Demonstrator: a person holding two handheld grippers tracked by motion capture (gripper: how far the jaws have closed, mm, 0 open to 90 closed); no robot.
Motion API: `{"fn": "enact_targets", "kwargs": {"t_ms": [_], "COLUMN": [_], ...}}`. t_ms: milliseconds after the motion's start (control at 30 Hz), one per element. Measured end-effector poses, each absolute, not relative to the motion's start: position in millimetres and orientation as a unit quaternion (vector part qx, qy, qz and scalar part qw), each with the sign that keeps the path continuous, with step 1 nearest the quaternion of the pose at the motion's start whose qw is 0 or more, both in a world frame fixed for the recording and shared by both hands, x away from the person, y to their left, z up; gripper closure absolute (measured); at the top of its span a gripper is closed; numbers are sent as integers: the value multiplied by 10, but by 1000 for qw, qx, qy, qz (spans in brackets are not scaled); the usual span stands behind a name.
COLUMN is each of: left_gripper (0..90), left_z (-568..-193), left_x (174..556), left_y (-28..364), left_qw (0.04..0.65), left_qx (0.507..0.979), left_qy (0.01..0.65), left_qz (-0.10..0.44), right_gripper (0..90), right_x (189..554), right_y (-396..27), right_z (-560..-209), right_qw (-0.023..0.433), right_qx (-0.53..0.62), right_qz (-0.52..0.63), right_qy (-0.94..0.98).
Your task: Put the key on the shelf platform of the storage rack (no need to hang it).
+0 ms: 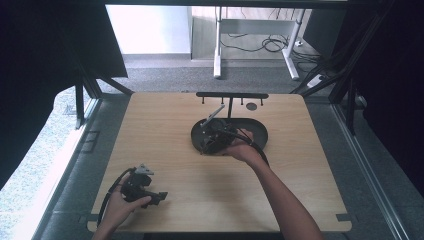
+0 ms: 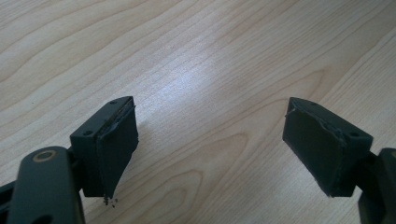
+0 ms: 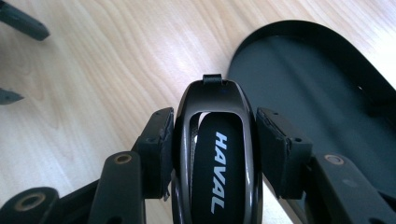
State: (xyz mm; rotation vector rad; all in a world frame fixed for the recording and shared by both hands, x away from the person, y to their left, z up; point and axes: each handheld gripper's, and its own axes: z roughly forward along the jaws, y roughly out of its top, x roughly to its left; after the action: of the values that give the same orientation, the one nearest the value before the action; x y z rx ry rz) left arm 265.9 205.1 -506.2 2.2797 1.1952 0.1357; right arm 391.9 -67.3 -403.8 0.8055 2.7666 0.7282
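Clamping key fob point(image 3: 219, 154), right gripper point(image 3: 215, 140) beside black tray point(image 3: 317, 84); table point(image 3: 107, 70) bare around.

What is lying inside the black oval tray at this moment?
The part of the black oval tray seen in the right gripper view is bare. The right gripper holds a HAVAL key fob beside its rim. In the high view, hand and gripper cover the tray's left part.

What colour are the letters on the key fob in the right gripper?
White, on the glossy black key fob; the right gripper view shows them best.
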Motion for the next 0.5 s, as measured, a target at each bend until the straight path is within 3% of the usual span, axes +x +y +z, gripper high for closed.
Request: {"fn": "enact_targets", "kwargs": {"t_ms": [500], "left_gripper": [182], "left_z": [-5057], "left_x": [2662], "left_y": [2069], "left_qw": [278], "left_qx": [849], "left_qy": [446], "left_qz": [50], "right_gripper": [489], "right_x": [4219], "right_y": [-834], "right_z": [-4134], "right_qw": [92], "right_qx": [307], "right_qz": [233], "right_qy": [918]}}
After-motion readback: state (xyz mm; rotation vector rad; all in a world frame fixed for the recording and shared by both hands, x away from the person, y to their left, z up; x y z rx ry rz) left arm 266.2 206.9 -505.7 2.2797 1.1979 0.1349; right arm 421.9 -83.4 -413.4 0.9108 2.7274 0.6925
